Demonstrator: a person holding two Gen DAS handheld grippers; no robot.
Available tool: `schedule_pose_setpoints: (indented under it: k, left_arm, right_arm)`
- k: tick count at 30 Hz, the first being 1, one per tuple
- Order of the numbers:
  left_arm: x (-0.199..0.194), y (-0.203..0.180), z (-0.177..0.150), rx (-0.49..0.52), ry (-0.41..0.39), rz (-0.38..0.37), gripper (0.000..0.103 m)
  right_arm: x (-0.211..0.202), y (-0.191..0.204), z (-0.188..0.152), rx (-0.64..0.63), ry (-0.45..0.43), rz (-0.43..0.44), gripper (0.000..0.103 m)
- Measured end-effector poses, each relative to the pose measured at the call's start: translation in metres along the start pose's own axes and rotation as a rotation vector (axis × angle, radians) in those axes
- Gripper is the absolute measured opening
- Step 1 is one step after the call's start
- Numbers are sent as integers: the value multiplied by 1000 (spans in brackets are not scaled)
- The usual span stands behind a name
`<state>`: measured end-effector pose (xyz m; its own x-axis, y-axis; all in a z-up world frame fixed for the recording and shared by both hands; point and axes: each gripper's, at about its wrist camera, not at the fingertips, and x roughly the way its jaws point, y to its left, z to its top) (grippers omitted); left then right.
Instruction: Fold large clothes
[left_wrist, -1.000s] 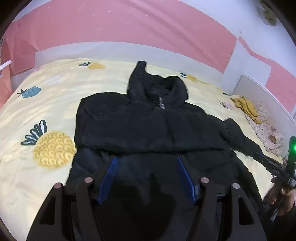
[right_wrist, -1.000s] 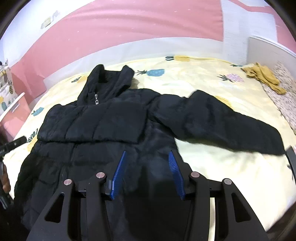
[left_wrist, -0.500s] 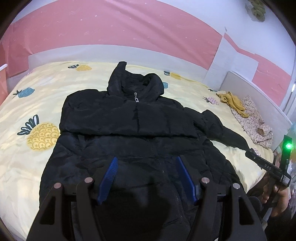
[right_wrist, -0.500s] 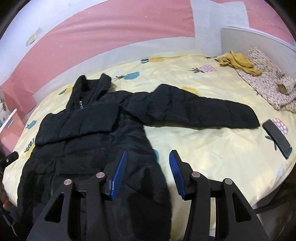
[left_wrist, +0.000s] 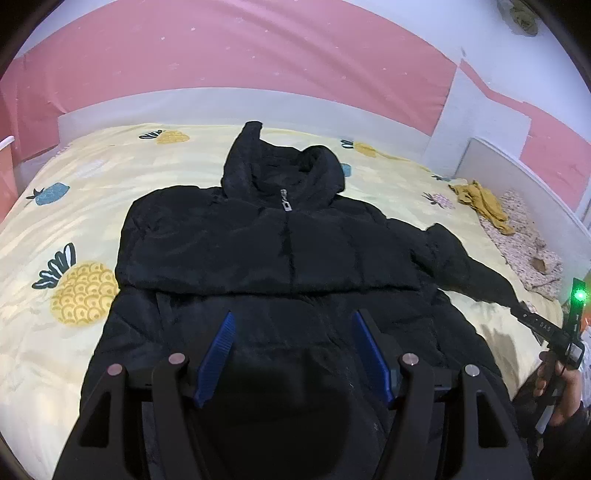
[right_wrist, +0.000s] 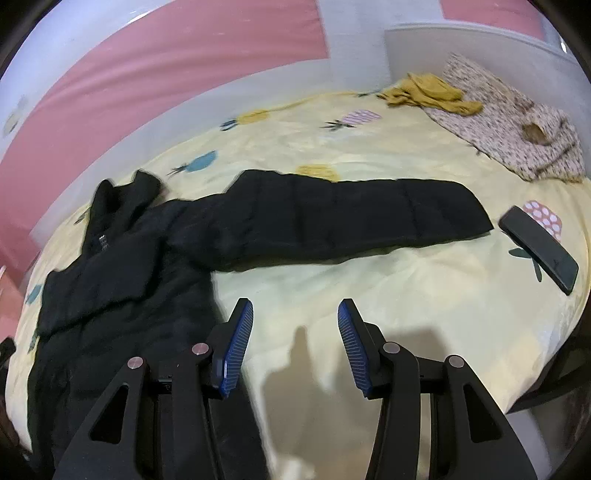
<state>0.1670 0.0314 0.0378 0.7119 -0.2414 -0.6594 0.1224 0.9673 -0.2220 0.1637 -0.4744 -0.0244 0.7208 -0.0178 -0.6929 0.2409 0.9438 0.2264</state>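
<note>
Black padded fabric fills most of what you see: one hooded puffer jacket (left_wrist: 266, 258) lies flat, front up, on the bed with the yellow pineapple-print sheet (left_wrist: 92, 177), its hood toward the pink and white wall. In the left wrist view the jacket's near hem is cut off behind your left tongs (left_wrist: 291, 354), so you cannot see its bottom edge. Only one sleeve (right_wrist: 351, 218) is plainly laid out, stretched sideways from the jacket across the sheet; the other seems folded over the chest, though black on black makes that hard to make out.

Your left tongs hang over the jacket's lower front, blue pads (left_wrist: 216, 360) apart, gripping nothing. Your right tongs (right_wrist: 295, 339) hang over bare sheet just beside the jacket's side, below the sleeve, also parted and empty. In the left view your right hand (left_wrist: 557, 384) is half cut off at the frame's edge.

Beyond the sleeve's cuff lies one dark flat phone-like slab (right_wrist: 537, 249). Farther from the jacket, by the white bed end, sit one mustard-yellow crumpled garment (right_wrist: 432, 94) and one floral cloth (right_wrist: 513, 122), details too small to read.
</note>
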Motion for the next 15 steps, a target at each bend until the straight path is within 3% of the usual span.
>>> schedule_pose_setpoints:
  k: [9, 12, 15]
  left_arm:
    - [41, 22, 19, -1, 12, 63, 68]
    - [54, 29, 22, -7, 24, 77, 68]
    - [63, 33, 22, -14, 35, 80, 68]
  right_arm:
    - [67, -72, 22, 179, 89, -85, 49]
    - [87, -94, 25, 270, 117, -63, 49]
    - [95, -110, 32, 349, 84, -15, 49]
